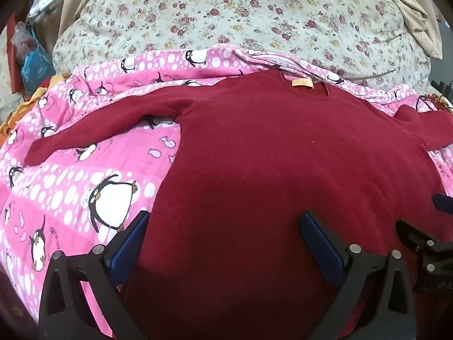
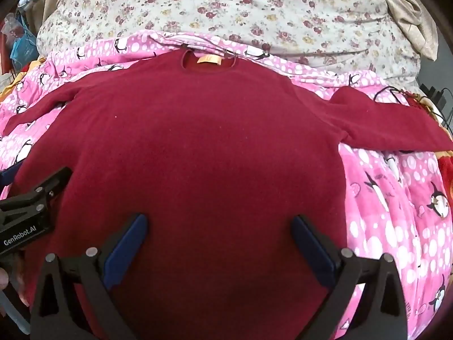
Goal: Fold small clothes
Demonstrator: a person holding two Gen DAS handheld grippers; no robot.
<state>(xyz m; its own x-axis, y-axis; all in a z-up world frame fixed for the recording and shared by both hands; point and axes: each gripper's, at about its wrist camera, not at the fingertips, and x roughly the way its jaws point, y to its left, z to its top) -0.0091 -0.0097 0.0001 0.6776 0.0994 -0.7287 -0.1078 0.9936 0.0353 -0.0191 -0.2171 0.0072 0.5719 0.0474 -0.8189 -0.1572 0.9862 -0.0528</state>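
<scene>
The red sweater (image 1: pixel 283 153) is laid flat on the penguin blanket (image 1: pixel 56 192), collar away from both tools, long axis running hem-to-collar straight ahead, sleeves spread to either side. The left gripper (image 1: pixel 225 243) & right gripper (image 2: pixel 219 243) are held low over the hem end, side by side, jaws wide apart, nothing gripped. The left sleeve (image 1: pixel 99 130) is judged nearer the left gripper, so a sleeve fold could be started there.

Left tool (image 1: pixel 226 226) and right tool (image 2: pixel 219 228) apparently gape wide.
</scene>
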